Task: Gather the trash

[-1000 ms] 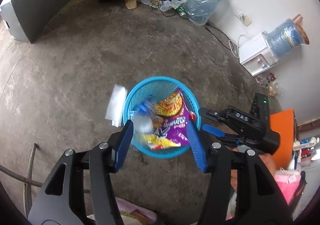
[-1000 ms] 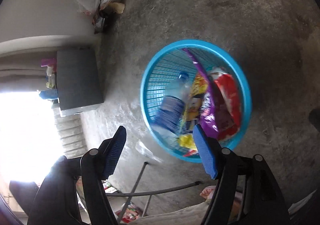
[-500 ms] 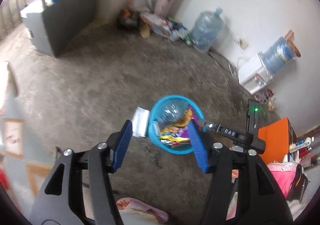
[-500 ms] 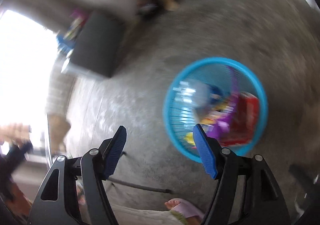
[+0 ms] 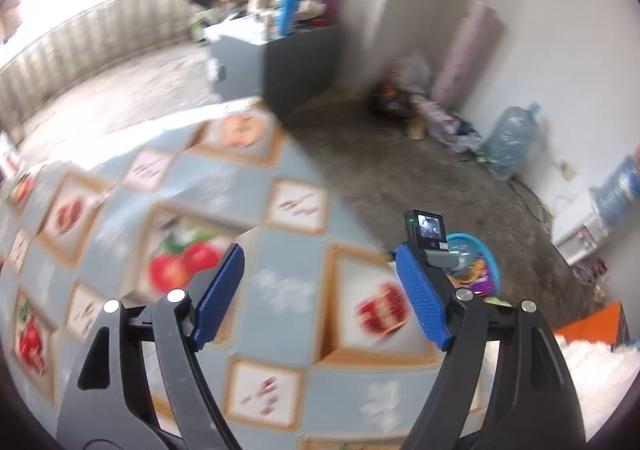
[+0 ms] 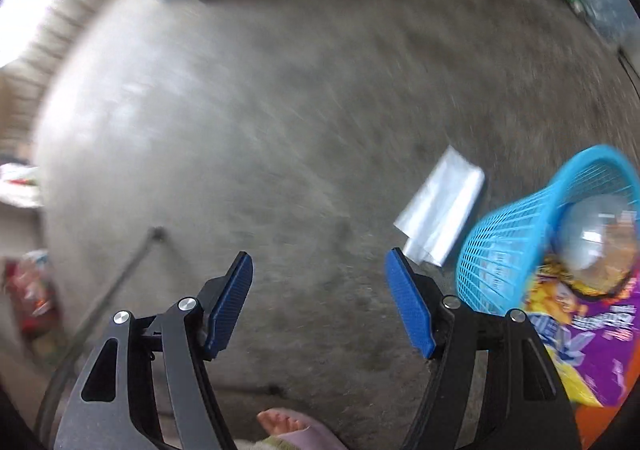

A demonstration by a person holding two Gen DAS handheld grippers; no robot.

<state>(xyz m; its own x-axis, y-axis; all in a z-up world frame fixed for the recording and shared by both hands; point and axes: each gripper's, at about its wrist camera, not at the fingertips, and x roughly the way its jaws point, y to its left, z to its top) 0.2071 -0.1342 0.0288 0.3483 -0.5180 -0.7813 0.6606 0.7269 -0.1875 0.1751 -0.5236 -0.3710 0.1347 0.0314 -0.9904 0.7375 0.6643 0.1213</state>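
A blue mesh basket (image 6: 516, 246) stands on the concrete floor at the right, holding a clear plastic bottle (image 6: 596, 238) and purple and yellow snack wrappers (image 6: 592, 334). A flat clear plastic bag (image 6: 440, 209) lies on the floor just left of the basket. My right gripper (image 6: 320, 302) is open and empty, low over the floor left of the basket. My left gripper (image 5: 320, 298) is open and empty above a table with a fruit-patterned cloth (image 5: 280, 290). The basket (image 5: 480, 266) shows small beyond the table's edge, partly hidden by the other gripper's camera (image 5: 424, 230).
A grey cabinet (image 5: 288, 61) stands at the back. Rubbish and a big water bottle (image 5: 508, 145) lie along the far wall, a dispenser (image 5: 580, 238) at right. A metal table leg (image 6: 120, 282) and a slippered foot (image 6: 292, 426) are near my right gripper.
Both grippers have swung away from the basket. The left one rose and turned to the table top; the right one moved left, so the basket slid to the right edge.
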